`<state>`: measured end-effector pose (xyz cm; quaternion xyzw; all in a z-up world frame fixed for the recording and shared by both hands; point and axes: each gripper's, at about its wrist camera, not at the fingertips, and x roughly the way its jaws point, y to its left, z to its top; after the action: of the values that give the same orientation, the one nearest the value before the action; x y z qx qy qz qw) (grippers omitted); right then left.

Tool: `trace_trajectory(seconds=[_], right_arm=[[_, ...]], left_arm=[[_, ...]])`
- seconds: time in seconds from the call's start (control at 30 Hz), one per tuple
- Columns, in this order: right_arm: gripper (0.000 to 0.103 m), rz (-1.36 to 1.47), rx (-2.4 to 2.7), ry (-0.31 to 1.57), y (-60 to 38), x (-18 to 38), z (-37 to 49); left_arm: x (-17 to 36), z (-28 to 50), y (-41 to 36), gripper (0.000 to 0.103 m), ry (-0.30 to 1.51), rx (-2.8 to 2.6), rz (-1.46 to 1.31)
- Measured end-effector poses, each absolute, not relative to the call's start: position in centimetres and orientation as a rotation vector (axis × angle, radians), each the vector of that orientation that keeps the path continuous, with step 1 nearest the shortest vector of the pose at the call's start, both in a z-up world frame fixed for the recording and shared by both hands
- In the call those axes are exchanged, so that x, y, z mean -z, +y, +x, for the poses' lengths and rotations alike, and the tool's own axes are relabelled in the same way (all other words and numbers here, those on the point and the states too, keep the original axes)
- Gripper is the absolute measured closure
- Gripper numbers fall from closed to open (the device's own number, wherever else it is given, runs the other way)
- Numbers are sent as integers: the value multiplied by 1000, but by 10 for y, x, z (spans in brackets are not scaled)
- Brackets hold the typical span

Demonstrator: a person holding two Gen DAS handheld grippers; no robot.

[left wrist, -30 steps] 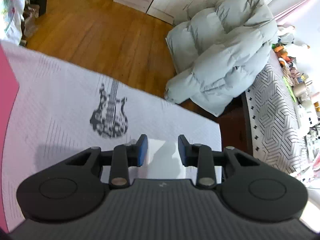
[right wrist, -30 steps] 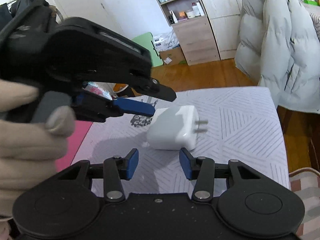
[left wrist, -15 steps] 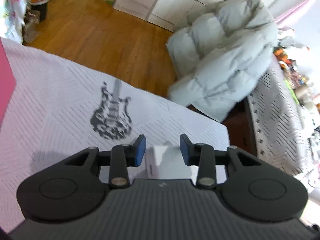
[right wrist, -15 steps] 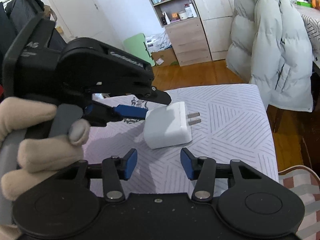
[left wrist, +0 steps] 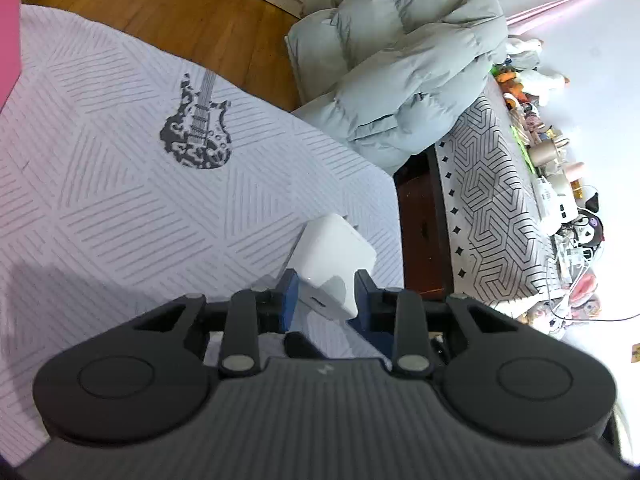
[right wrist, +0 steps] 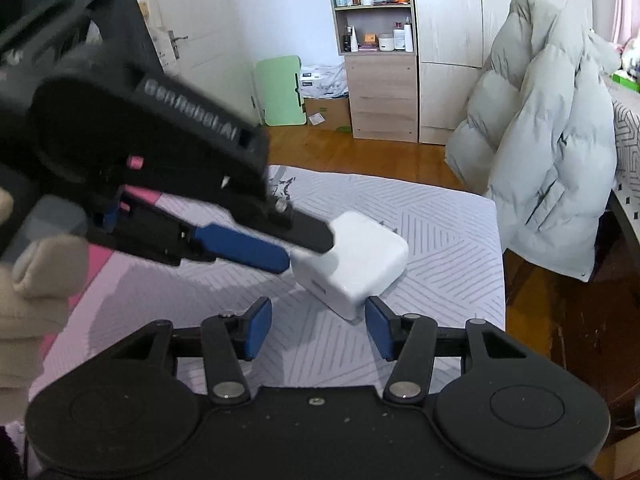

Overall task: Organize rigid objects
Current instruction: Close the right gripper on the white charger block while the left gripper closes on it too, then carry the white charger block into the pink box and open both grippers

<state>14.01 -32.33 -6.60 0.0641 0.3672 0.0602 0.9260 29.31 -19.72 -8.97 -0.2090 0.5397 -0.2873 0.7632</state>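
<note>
- Orange-brown wooden floor [right wrist: 372, 156] runs across the frame's middle.
- A white door [right wrist: 200, 40] stands upper left; open shelves [right wrist: 372, 8] upper centre.
- A pale puffer coat [right wrist: 544, 152] hangs at right.
- A pink curtain [left wrist: 560, 4] shows upper right.

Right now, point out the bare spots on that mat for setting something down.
Bare: striped mat between the guitar print and the white charger. Also its far right corner. Crowded: around the charger, where the left gripper is closing and the right gripper opens.

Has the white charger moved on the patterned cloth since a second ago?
Yes. The white charger, between the closing left gripper pads, has turned; its prongs now point away.
</note>
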Motion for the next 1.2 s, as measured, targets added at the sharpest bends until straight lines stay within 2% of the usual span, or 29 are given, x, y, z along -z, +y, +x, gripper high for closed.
trace_trajectory(seconds=[0.17,0.43,0.57,0.63,0.67,0.7,0.73,0.87,1.2], right_arm=[[33,65,-66,714,-320,64,142],[31,54,-24,690,-310,84,151],[19,28,-12,673,-310,89,160],[21,37,-3,671,-312,89,164],[25,36,5,669,-313,89,165],[37,39,18,664,-314,89,165],[42,44,34,655,-316,88,165],[42,66,-5,673,-319,85,159],[42,79,-1,674,-309,78,140]], left_arm=[[89,304,-189,74,1145,537,-474],[96,325,-200,75,1166,505,-459],[97,323,-202,75,1157,510,-449],[98,322,-201,75,1164,536,-455],[99,321,-201,75,1165,547,-457],[99,319,-201,75,1165,560,-463],[100,318,-201,75,1169,581,-471],[104,310,-209,71,1158,635,-470],[89,278,-203,72,1097,609,-421]])
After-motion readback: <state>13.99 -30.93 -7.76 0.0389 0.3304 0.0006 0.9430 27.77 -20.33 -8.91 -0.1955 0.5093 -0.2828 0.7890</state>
